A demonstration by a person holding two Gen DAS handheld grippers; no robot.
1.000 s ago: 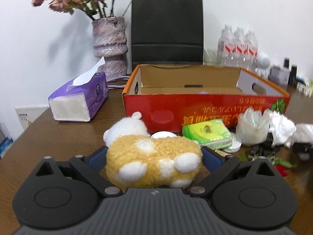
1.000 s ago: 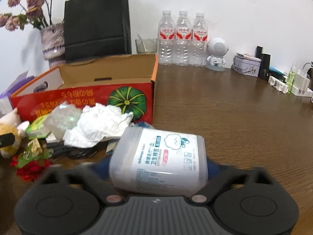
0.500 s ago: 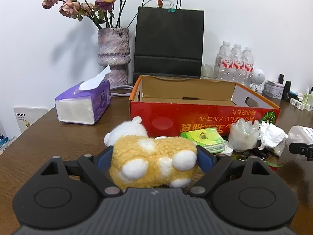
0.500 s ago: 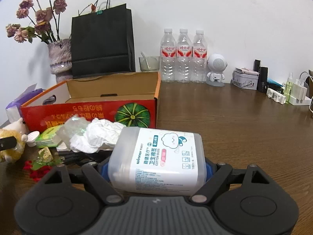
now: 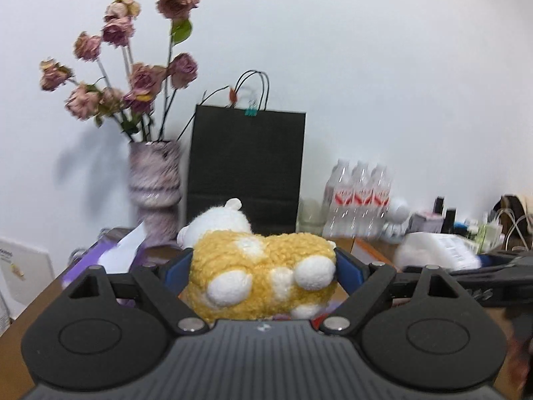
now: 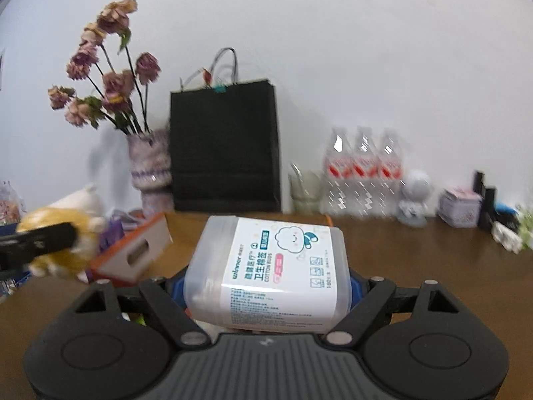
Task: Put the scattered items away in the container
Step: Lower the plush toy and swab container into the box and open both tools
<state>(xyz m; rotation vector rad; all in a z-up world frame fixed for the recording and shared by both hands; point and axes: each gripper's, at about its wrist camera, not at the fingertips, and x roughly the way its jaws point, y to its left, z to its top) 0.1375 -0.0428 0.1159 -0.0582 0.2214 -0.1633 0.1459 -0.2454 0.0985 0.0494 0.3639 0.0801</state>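
left gripper clamped a fuzzy yellow-and-white plush toy; right gripper squeezed a clear cotton swab box, both aloft near the orange cardboard box, contents hidden.

Both tools share one build. The left tongs have a matte black body, ribbed with fine lengthwise grooves in the middle and carrying a small pale mark at its front edge. Two round housings, each with a recessed disc, flank it. Black link arms with triangular cut-outs and silver pivot screws run forward to blue-faced fingers. The right tongs look identical, with blue pads.
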